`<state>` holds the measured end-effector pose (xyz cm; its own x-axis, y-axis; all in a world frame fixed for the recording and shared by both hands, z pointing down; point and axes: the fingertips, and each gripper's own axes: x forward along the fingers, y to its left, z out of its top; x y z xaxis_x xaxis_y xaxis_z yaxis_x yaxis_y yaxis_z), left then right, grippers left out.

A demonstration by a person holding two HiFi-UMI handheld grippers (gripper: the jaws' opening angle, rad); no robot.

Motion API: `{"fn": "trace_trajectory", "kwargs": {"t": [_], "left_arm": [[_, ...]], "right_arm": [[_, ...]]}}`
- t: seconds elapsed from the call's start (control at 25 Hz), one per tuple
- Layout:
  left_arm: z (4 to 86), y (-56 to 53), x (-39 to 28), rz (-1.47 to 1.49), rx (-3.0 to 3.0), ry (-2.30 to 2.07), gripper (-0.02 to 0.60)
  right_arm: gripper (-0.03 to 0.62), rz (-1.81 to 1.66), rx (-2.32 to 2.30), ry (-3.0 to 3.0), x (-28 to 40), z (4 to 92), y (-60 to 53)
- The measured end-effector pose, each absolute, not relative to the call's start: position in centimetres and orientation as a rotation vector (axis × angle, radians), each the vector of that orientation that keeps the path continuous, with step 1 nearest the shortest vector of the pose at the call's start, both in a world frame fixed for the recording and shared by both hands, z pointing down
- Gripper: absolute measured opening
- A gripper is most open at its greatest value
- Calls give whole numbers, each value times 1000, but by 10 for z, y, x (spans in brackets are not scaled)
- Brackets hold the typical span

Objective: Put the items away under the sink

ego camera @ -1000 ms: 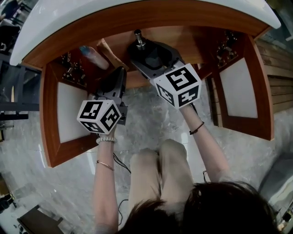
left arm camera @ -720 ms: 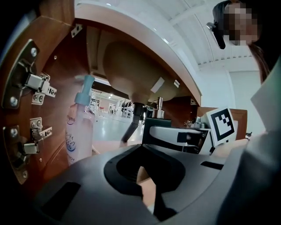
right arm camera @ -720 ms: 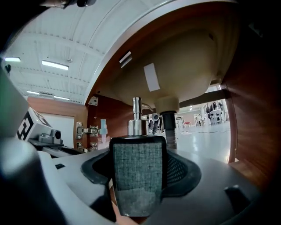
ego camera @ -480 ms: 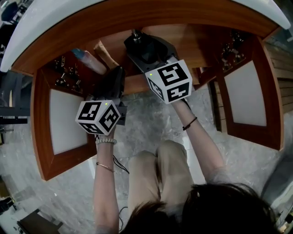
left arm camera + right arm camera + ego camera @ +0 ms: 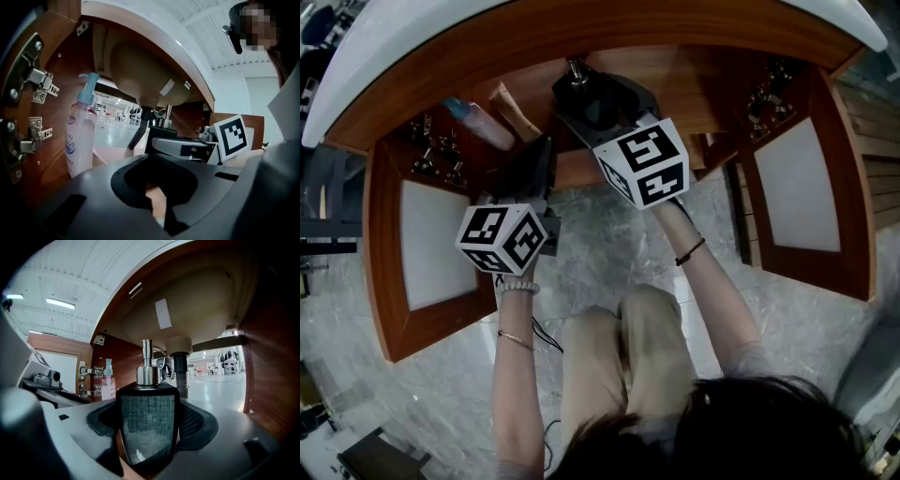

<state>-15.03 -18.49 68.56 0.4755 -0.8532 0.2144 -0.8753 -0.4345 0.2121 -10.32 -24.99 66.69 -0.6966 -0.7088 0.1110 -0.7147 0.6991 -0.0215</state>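
A dark square soap dispenser [image 5: 147, 423] with a metal pump [image 5: 575, 70] sits between the jaws of my right gripper [image 5: 589, 101], which is shut on it inside the open cabinet [image 5: 694, 84] under the sink. Whether its base touches the cabinet floor is hidden. At the cabinet's left side, a pink bottle with a blue cap [image 5: 79, 136] [image 5: 478, 120] stands upright near the door hinges. My left gripper [image 5: 540, 155] points in at the cabinet's front edge, right of that bottle, its jaws together and holding nothing.
The sink's bowl [image 5: 187, 305] and its drain pipe [image 5: 180, 373] hang over the middle of the cabinet, behind the dispenser. A tan object [image 5: 514, 111] lies beside the pink bottle. Both doors stand open, left [image 5: 431, 244] and right [image 5: 797, 197]. My knees are close below.
My right gripper has carried the dispenser a little to the left and deeper into the cabinet. The left gripper has stayed where it was.
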Motion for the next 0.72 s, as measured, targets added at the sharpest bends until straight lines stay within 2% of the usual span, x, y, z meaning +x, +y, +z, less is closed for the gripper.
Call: {"fn": "trace_trajectory", "kwargs": {"t": [0.72], "left_arm": [[628,-159,-137,125,2379,-1442,3]], "right_arm": [[337,215,1204,-2740,-80,635,-221]]}}
